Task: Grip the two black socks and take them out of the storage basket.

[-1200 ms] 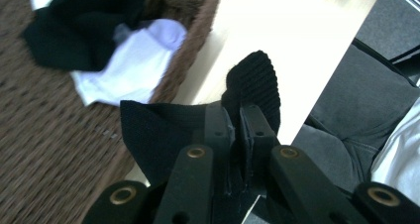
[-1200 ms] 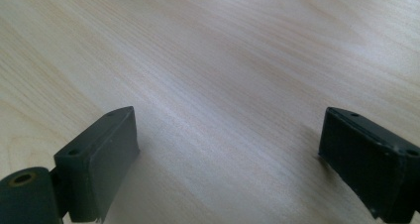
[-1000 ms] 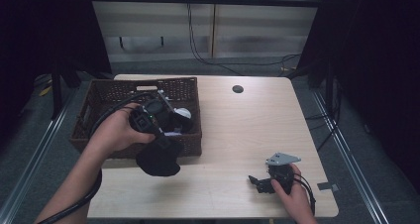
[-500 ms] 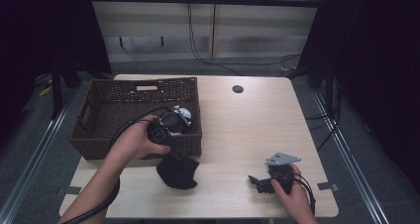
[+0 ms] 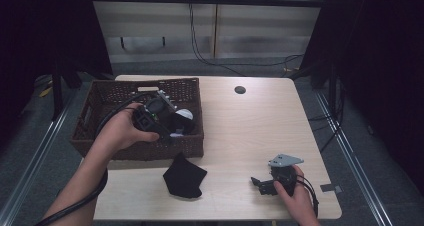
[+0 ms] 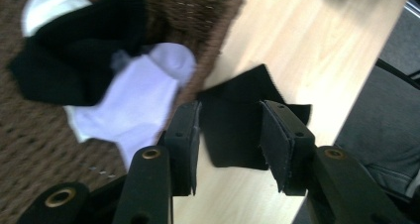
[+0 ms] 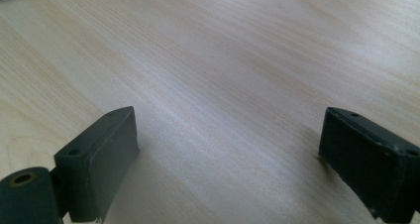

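The left hand-held gripper [image 5: 165, 128] hovered over the near right corner of the brown wicker basket [image 5: 95, 111], its jaws partly apart with nothing pressed between them; they had just been opening. The black sock [image 5: 184, 176] lay flat on the tabletop [image 5: 250, 131], just in front of the basket and apart from both grippers. Inside the basket lay a white sock [image 6: 133, 105] and another black sock [image 6: 79, 60]. The right hand-held gripper [image 5: 260, 183] rested near the tabletop's near right edge, jaws spread wide and empty over bare wood.
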Available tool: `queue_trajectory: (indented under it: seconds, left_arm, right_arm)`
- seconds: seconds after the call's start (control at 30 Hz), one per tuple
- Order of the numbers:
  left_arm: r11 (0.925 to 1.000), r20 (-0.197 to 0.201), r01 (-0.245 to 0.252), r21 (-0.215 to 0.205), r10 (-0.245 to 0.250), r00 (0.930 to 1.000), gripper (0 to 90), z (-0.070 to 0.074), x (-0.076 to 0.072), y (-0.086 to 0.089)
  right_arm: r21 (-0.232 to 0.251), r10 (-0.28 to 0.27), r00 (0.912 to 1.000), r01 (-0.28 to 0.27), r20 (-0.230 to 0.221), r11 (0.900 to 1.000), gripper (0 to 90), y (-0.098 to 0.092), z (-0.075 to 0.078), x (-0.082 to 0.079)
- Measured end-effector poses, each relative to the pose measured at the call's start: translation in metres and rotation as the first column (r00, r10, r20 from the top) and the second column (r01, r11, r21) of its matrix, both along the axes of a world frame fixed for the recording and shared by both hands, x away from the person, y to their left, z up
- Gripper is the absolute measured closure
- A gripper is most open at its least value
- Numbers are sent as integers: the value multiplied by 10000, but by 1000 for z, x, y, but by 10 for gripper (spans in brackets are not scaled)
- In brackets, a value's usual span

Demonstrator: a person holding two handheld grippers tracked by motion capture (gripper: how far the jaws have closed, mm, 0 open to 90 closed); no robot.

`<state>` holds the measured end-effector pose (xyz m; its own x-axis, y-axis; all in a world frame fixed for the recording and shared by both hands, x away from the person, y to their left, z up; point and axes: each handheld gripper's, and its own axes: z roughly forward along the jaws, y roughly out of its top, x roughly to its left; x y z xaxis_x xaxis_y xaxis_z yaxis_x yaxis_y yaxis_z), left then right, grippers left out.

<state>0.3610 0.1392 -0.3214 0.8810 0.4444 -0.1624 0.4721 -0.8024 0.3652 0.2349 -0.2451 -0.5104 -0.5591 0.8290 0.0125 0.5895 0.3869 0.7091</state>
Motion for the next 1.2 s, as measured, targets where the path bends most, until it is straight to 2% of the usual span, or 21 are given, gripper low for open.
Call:
queue_trajectory:
  seconds: [0.17, 0.27, 0.37, 0.5, 0.53, 0.77, 0.93, 1.2]
  left_arm:
    - [9985, 181, -553, 21, 552, 9983, 562, 1, 18, 11]
    - [9974, 311, -719, 3, 718, 9969, 542, 0, 24, 13]
    - [9941, 445, -1079, -55, 1081, 9931, 516, -3, 33, 16]
    - [9915, 481, -1299, 68, 1294, 9904, 480, -12, 44, 17]
    - [9889, 575, -1482, 86, 1475, 9874, 467, -17, 48, 18]
    - [9816, 518, -1912, 3, 1909, 9802, 446, -36, 63, 18]
    - [9776, 615, -2106, 50, 2099, 9758, 412, -53, 77, 14]
    - [9723, 674, -2339, -3, 2334, 9700, 393, -70, 91, 9]
  right_arm:
    - [21, -27, 10000, 27, 2, 10000, 76, 0, 0, 0]
    - [34, -52, 10000, 52, -26, 10000, 76, 0, 0, 0]
    - [26, -27, 10000, 27, 6, 10000, 75, 0, 0, 0]
    - [35, -44, 10000, 44, -16, 10000, 76, 0, 0, 0]
    - [38, -42, 10000, 42, -10, 10000, 75, 0, 0, 0]
    - [31, -21, 10000, 21, 22, 10000, 75, 0, 0, 0]
    - [42, -31, 10000, 31, 7, 10000, 75, 0, 0, 0]
    - [54, 39, 10000, -39, 42, 10000, 75, 0, 0, 1]
